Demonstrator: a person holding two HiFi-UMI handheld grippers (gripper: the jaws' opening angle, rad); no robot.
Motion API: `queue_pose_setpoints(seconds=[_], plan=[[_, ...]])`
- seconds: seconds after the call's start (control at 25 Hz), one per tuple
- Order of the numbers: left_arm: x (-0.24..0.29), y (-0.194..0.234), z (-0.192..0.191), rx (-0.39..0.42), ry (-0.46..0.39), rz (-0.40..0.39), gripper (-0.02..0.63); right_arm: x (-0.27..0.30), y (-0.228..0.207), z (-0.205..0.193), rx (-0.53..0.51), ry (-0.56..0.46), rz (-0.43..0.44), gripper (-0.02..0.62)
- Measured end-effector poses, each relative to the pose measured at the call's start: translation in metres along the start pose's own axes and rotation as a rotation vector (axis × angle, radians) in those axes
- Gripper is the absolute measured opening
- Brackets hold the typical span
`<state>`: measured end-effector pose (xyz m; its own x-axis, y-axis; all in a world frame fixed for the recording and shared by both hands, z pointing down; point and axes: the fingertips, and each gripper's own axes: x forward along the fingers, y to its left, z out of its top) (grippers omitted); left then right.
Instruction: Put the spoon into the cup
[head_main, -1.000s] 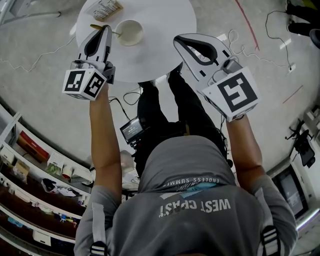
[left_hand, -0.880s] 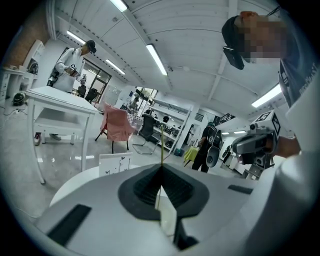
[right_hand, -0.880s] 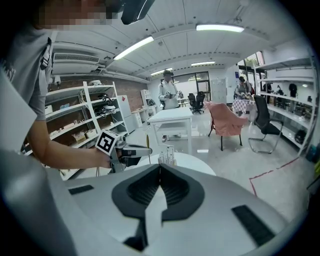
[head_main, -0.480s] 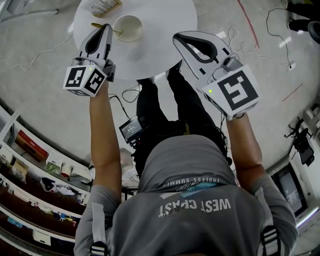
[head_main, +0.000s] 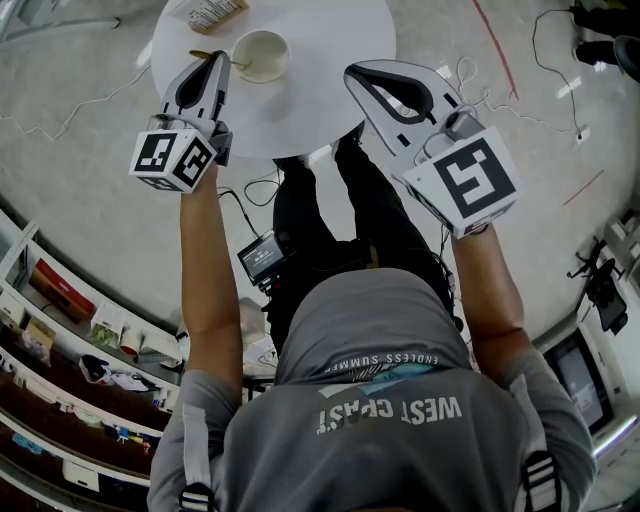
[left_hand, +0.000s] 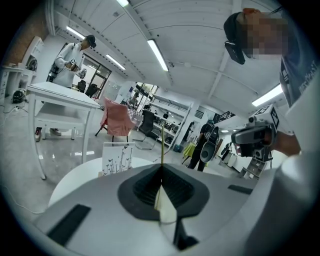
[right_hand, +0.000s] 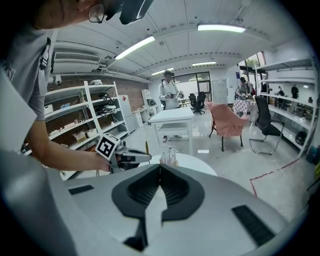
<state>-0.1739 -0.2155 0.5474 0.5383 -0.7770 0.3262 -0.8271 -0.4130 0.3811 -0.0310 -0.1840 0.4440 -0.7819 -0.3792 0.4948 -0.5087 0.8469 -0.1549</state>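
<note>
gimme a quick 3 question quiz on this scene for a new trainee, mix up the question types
1. True or false: the cup stands on the round white table.
2. Fill in: the right gripper has its jaws ___, with nothing between them.
3. What grips the spoon? A) left gripper B) right gripper C) neither

Key: 1 true; 2 shut; 3 A

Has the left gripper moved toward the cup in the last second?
No. The left gripper, shut on the spoon, sits just left of the cup, the same gap from its rim as before.
</note>
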Motion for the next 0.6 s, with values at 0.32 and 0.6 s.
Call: queue_pose_setpoints(seconds=[0.32, 0.6], plan=[[-0.005, -0.014, 0.007, 0.017, 0.003, -0.040, 0.002, -0.007, 0.004, 0.009, -0.026, -0.010, 0.001, 0.002], [-0.007, -0.022, 0.008, 0.015, 0.010, -0.074, 0.021, -0.013, 0.008, 0.010, -0.035, -0.012, -0.006, 0.002]])
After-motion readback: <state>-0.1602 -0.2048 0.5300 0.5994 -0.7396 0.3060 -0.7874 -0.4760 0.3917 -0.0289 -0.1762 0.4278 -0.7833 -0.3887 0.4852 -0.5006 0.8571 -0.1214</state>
